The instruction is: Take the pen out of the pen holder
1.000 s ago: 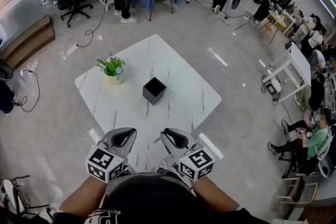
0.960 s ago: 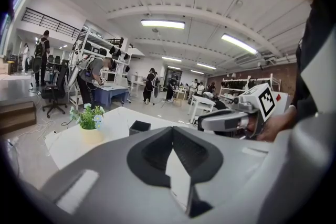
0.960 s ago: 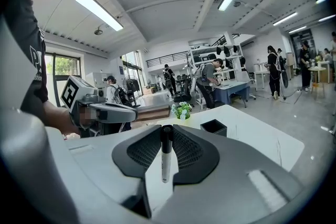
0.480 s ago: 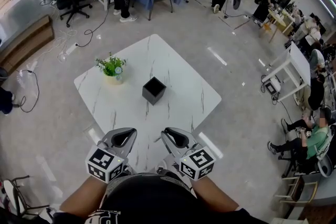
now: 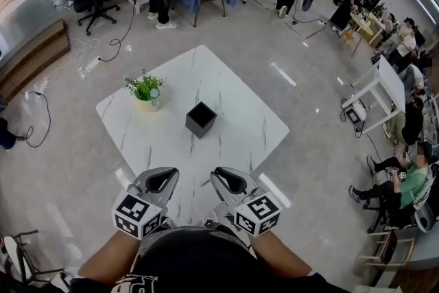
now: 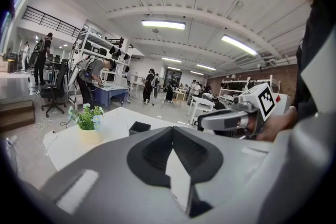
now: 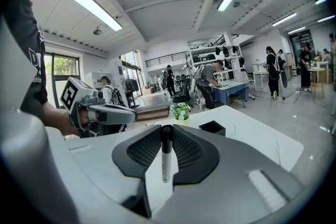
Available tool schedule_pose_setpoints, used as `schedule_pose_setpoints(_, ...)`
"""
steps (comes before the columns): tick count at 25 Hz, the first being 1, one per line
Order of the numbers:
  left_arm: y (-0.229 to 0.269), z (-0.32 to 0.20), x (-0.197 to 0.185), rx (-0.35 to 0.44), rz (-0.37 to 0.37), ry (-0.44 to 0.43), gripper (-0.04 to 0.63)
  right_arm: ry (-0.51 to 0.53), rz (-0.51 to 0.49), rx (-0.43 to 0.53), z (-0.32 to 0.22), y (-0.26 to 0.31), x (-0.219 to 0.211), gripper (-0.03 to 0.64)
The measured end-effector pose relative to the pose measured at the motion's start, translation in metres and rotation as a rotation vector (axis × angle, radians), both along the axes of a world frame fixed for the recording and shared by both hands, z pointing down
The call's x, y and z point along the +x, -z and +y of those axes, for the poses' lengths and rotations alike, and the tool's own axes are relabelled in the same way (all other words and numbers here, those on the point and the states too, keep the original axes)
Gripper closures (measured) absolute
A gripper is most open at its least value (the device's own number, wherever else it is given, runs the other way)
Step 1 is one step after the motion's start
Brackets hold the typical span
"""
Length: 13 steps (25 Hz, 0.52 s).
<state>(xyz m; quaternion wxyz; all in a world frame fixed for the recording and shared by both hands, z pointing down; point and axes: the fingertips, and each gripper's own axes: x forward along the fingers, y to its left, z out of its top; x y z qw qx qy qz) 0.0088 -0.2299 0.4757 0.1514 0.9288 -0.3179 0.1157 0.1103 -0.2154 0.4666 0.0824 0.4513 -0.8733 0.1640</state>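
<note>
The black square pen holder stands upright in the middle of the white marble table; its inside looks dark. Both grippers hang close to my body over the table's near corner, well short of the holder. My right gripper is shut on a pen with a black cap and a white barrel, clamped upright between its pads. My left gripper has its jaws shut tip to tip with nothing between them. The holder also shows far ahead in the left gripper view and the right gripper view.
A small potted plant in a yellow pot stands left of the holder. The table is surrounded by grey floor. Several people, desks, office chairs and cables fill the room beyond, with a white desk to the right.
Both grippers and the pen holder stay where they were. Only people in the background have shifted a little.
</note>
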Motion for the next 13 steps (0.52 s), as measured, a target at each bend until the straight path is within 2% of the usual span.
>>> schedule_pose_setpoints(13,-0.0047,-0.0056,-0.0005,-0.002,-0.001,0.006,0.538,0.009,0.000,-0.003,-0.0063,-0.0048,-0.0006,0.552)
